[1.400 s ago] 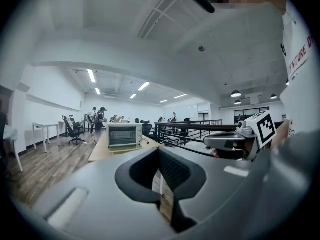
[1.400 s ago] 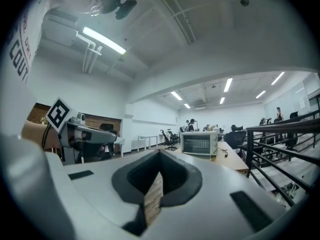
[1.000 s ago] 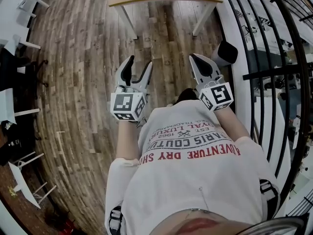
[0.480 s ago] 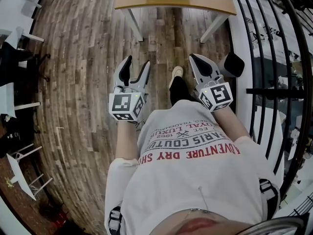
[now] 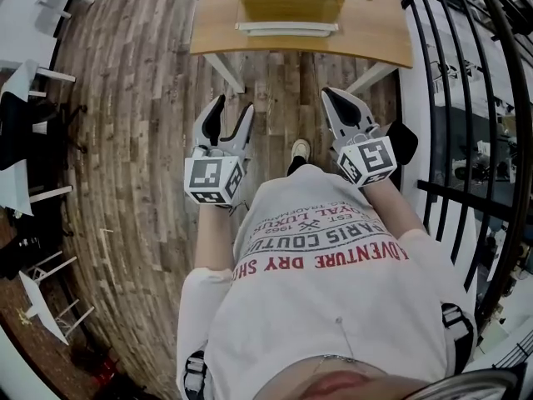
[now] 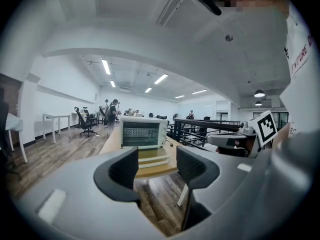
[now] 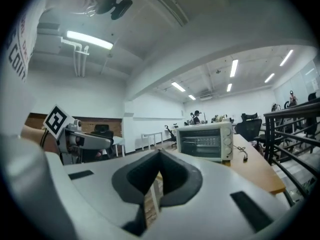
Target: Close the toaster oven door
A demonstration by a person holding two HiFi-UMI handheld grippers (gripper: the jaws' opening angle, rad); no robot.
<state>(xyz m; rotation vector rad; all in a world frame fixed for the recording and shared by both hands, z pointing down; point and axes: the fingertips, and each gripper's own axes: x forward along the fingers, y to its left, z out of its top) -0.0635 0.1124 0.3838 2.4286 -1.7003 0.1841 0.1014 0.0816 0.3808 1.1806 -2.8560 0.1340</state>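
- The left gripper (image 6: pixel 157 168) has its 2 jaws spread wide. Nothing sits between them; only the far table edge shows through the gap.
- The right gripper (image 7: pixel 158 160) has its 2 jaws pressed together at the tips and grips nothing.
- Both grippers are held level in front of the person's torso, pointing forward over the wooden floor (image 5: pixel 141 140), well short of the table (image 5: pixel 375 36). This reads as an approach posture, not a working one.
- The toaster oven (image 6: pixel 143 132) stands on the table with its front toward the person.
- Its door (image 5: pixel 287 8) is dropped fully open and lies roughly level. The pale handle (image 5: pixel 287 29) sits on the near edge, close to the table's front.
- Judgement: closing has not begun. The door must be lifted at the handle edge and swung up until it seats.
- Judgement: the closed right jaws suit a push from below; the spread left jaws could pinch the handle.
- A black railing (image 5: pixel 466 98) runs along the person's right, so the right side likely has less room.
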